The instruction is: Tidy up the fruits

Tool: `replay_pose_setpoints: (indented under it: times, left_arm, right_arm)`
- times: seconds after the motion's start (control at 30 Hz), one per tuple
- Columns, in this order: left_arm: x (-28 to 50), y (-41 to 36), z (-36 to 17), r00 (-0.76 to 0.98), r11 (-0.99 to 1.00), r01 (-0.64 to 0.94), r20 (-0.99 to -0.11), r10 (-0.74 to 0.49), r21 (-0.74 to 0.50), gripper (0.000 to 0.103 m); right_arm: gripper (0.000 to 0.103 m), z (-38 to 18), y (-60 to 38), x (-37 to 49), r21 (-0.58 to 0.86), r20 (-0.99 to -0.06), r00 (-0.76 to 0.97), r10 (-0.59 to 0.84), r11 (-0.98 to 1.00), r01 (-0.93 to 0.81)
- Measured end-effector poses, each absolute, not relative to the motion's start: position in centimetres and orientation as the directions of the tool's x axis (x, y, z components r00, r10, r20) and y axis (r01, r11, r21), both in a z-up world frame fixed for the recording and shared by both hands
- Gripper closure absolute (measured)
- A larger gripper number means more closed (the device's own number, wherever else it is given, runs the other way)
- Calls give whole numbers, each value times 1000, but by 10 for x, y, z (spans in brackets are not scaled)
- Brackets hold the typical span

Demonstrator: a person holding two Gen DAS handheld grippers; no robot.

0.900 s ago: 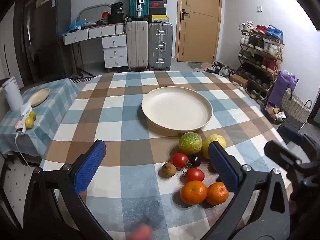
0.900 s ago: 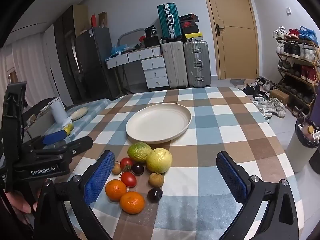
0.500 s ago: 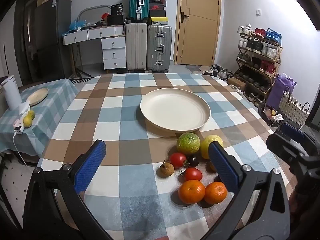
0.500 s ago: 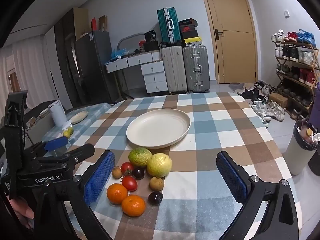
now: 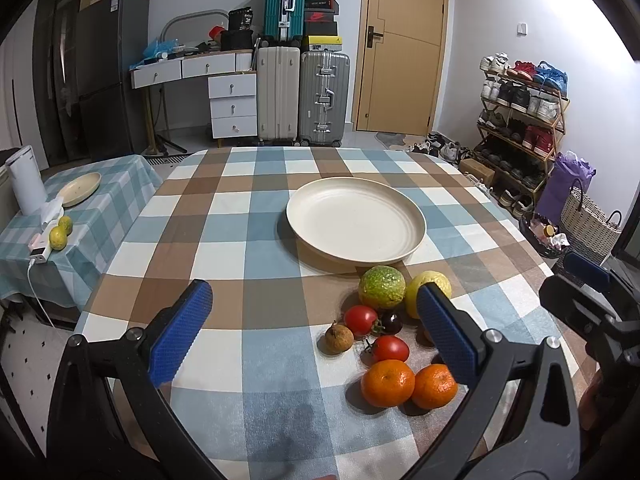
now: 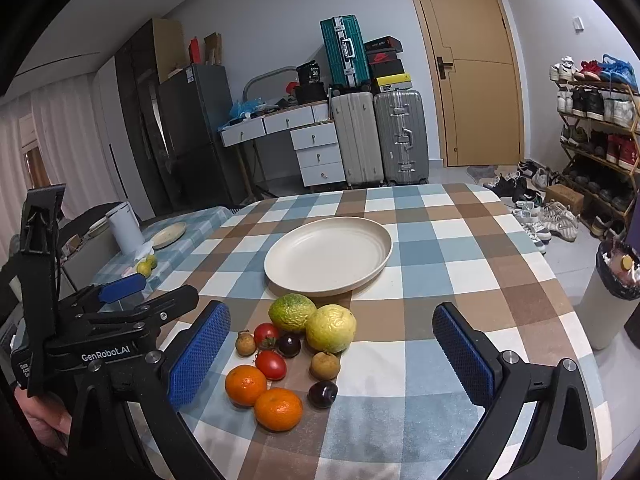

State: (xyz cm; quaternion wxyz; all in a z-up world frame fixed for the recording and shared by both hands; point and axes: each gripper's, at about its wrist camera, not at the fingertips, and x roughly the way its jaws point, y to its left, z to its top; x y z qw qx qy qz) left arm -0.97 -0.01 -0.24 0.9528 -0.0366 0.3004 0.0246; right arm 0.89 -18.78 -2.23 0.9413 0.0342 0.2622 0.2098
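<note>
A cream plate (image 5: pixel 356 220) (image 6: pixel 328 256) sits empty mid-table on the checked cloth. Just in front of it lies a cluster of fruit: a green citrus (image 5: pixel 381 287) (image 6: pixel 292 313), a yellow citrus (image 5: pixel 432 282) (image 6: pixel 331 328), two tomatoes (image 5: pixel 360 320) (image 6: pixel 271 365), two oranges (image 5: pixel 388 383) (image 6: pixel 278 409), dark plums (image 6: pixel 322 394) and small brown fruits (image 5: pixel 339 337). My left gripper (image 5: pixel 316 332) is open and empty, above the near table left of the fruit. My right gripper (image 6: pixel 332 364) is open and empty, hovering over the cluster's near side.
A side table (image 5: pixel 100 216) at the left holds a small plate, a white canister (image 5: pixel 25 186) and two yellow-green fruits. Suitcases, drawers and a door stand behind. A shoe rack (image 5: pixel 520 128) and baskets are at the right. A white bin (image 6: pixel 608 300) stands right of the table.
Both grippers have drawn back and risen slightly; the fruit and plate sit a little farther away in both views. Nothing on the table has moved.
</note>
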Motion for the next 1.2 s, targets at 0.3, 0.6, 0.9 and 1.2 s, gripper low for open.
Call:
replay_pose_setpoints:
  times: [0.3,0.6,0.9,1.2]
  left_arm:
    - [-10,2,-6,815,995,-82,-579,30,-63,1]
    - [-9,5,-9,811,994,-82,-584,27,-69,1]
    - [-9,4,-10,811,994,-85,-584,29,-67,1]
    - [-9,4,-10,812,994,-84,-583,31,-65,1]
  right_arm:
    - [0,-21,-186,5,172,-478,773,416,908,-383]
    - [0,-22,-186,6,170,-482,770,418,907,-386]
    - [0,-20,-183,4,165,-484,764,427,902,-400]
    - [0,-20,-182,4,167,-491,761,425,903,-397]
